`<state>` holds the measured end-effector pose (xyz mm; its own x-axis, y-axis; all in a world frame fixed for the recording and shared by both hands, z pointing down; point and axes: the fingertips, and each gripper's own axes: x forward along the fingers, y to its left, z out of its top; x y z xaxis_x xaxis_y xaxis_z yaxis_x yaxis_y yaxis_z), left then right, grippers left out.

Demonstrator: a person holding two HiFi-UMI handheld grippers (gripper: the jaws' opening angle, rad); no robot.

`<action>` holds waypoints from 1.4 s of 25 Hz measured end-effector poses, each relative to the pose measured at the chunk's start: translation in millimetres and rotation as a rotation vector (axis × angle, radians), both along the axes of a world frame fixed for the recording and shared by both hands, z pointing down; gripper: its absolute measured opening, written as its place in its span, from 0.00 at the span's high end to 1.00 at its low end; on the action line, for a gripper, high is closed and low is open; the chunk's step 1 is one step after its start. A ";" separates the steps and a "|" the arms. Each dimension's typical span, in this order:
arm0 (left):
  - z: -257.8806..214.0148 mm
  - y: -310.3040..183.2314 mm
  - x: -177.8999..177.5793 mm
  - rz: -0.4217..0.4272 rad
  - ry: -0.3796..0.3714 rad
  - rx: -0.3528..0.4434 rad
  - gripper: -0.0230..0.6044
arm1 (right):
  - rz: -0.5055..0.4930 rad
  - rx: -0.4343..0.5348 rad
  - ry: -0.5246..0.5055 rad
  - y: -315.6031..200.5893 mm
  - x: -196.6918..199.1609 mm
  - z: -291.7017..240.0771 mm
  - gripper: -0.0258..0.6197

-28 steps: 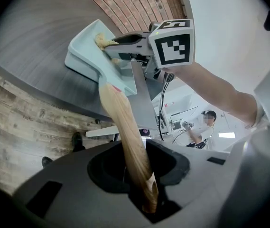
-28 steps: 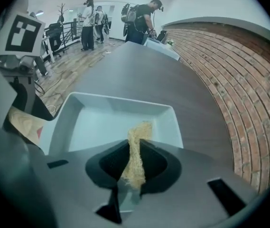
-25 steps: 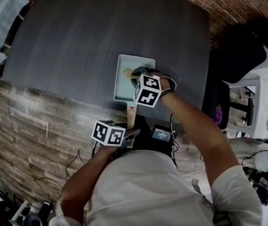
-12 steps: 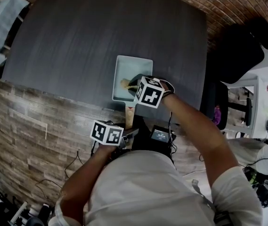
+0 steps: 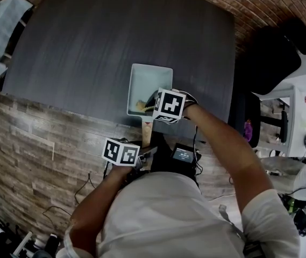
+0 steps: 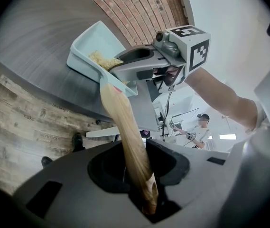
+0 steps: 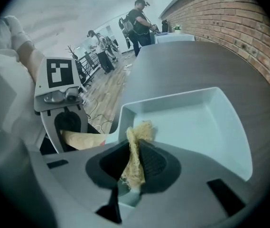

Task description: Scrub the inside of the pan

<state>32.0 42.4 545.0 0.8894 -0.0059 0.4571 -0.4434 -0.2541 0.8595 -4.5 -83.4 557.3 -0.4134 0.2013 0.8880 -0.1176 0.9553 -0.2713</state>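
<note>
A pale blue rectangular pan lies near the front edge of the dark table, its wooden handle pointing toward me. My left gripper is shut on the end of that handle. My right gripper reaches into the pan's near end and is shut on a yellowish fibrous scrubber. In the right gripper view the scrubber sticks up between the jaws, over the pan floor by the near wall. From the left gripper view the scrubber rests inside the pan under the right gripper.
The dark grey table stretches far and left of the pan. A black chair stands past the table's right edge. A small screen device hangs at my chest. People stand far off in the room.
My right gripper has dragged the scrubber from the middle of the pan back to its near end by the handle. The left gripper has kept its hold on the handle.
</note>
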 end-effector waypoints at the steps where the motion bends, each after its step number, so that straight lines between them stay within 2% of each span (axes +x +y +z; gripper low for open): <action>1: 0.1 -0.1 0.1 -0.001 0.000 0.000 0.78 | -0.005 -0.014 0.005 1.2 0.3 0.3 0.85; 12: -0.3 -0.9 0.9 -0.003 -0.010 0.000 0.78 | -0.059 -0.242 0.039 7.0 0.0 -4.2 0.86; 21: 0.3 -0.8 0.0 0.004 -0.007 -0.003 0.78 | -0.007 -0.309 0.000 5.6 -2.8 -9.9 0.86; 29: 1.1 1.8 0.9 0.015 -0.005 -0.001 0.78 | 0.005 -0.295 -0.107 8.0 -1.9 -39.2 0.86; 32: 1.3 1.6 0.4 0.015 -0.003 0.003 0.78 | 0.003 -0.244 -0.127 0.6 0.2 -50.8 0.86; 35: 0.7 1.1 0.2 0.011 -0.001 0.003 0.78 | 0.019 -0.144 -0.117 -18.4 5.9 -55.6 0.86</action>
<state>32.2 43.4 545.7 0.8890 0.0026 0.4580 -0.4414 -0.2619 0.8582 1.4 -101.8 501.7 -0.5169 0.3142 0.7963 -0.0947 0.9035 -0.4180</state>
